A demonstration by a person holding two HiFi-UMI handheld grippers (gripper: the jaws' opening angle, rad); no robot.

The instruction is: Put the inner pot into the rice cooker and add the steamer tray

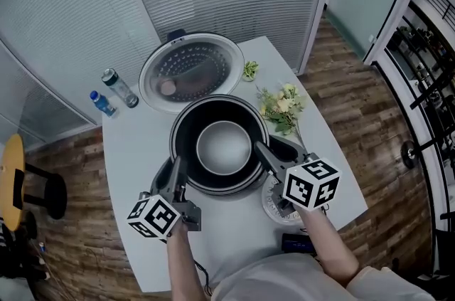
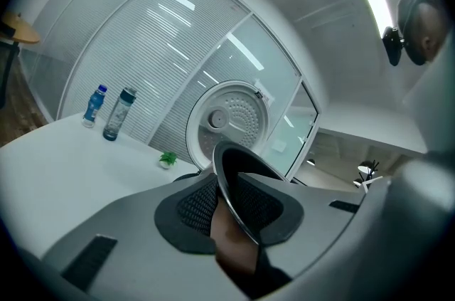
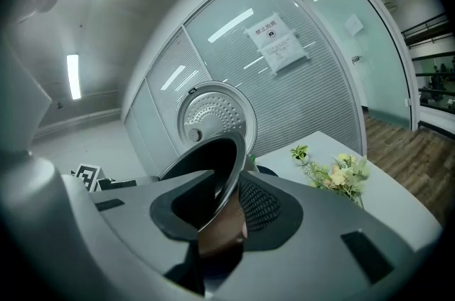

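Observation:
In the head view the black inner pot (image 1: 222, 144), grey inside, hangs level over the rice cooker body (image 1: 286, 148). The cooker's round lid (image 1: 190, 72) stands open behind it. My left gripper (image 1: 175, 175) is shut on the pot's near-left rim, and my right gripper (image 1: 261, 152) is shut on its near-right rim. The left gripper view shows the thin rim (image 2: 229, 175) pinched between the meshed pads (image 2: 195, 207). In the right gripper view the rim (image 3: 226, 175) sits likewise between the pads (image 3: 259, 206). A pale round perforated tray (image 1: 272, 206) lies on the table, partly hidden under my right gripper's marker cube.
Two bottles (image 1: 119, 88) (image 1: 102, 103) stand at the white table's (image 1: 135, 164) left back corner. A bunch of flowers (image 1: 281, 107) lies right of the cooker, with a small green plant (image 1: 250, 70) behind it. A dark flat object (image 1: 297, 244) is at the table's front edge. A yellow stool (image 1: 11, 182) stands on the floor at the left.

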